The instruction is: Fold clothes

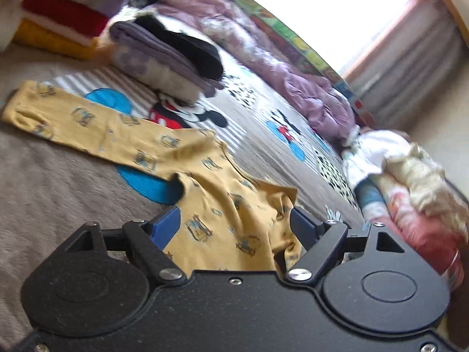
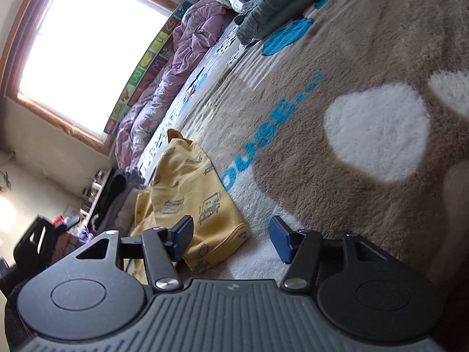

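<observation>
My left tongs [image 1: 234,223] gape over the yellow garment [image 1: 187,173]; right tongs [image 2: 231,242] gape empty beside its hem, ready to fold.

Yellow car-print garment [image 1: 187,158], crumpled, one long sleeve stretched flat, lying on patterned plush blanket [image 1: 58,182]

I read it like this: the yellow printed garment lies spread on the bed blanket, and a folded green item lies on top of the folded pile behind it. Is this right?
Not quite. The item on top of the folded pile is black, not green, as the left wrist view shows. The rest holds: the yellow printed garment lies spread on the bed blanket.
</observation>
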